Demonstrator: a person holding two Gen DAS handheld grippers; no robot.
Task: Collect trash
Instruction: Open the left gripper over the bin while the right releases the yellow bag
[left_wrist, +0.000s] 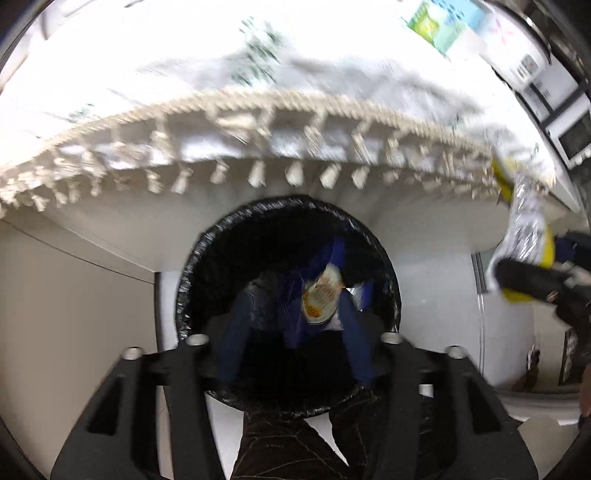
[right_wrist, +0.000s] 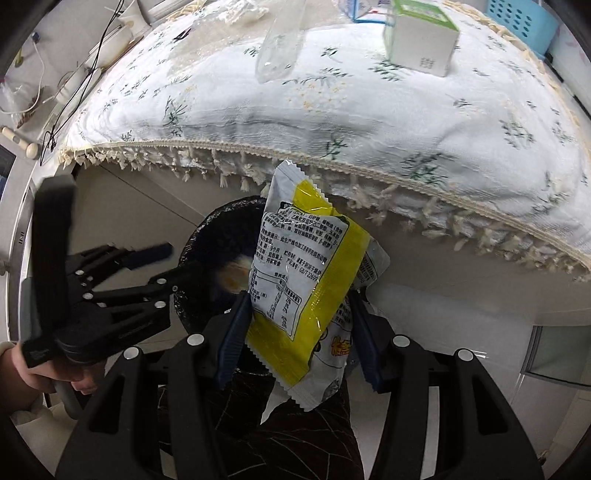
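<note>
A black-lined round trash bin (left_wrist: 288, 295) stands on the floor under the table edge, with a blue snack wrapper (left_wrist: 321, 295) lying inside. My left gripper (left_wrist: 291, 325) hovers open over the bin mouth with nothing between its blue fingers; it also shows in the right wrist view (right_wrist: 162, 262). My right gripper (right_wrist: 299, 325) is shut on a yellow and silver snack bag (right_wrist: 306, 280), held just right of the bin (right_wrist: 218, 251) below the table fringe. The same bag shows in the left wrist view (left_wrist: 524, 236).
A table with a white floral fringed cloth (right_wrist: 351, 99) carries a clear plastic bottle (right_wrist: 280, 48), a green-white carton (right_wrist: 421, 40) and a blue basket (right_wrist: 524, 22). Cables and a shelf (right_wrist: 74, 74) lie to the left. A white cabinet front (left_wrist: 74, 302) stands behind the bin.
</note>
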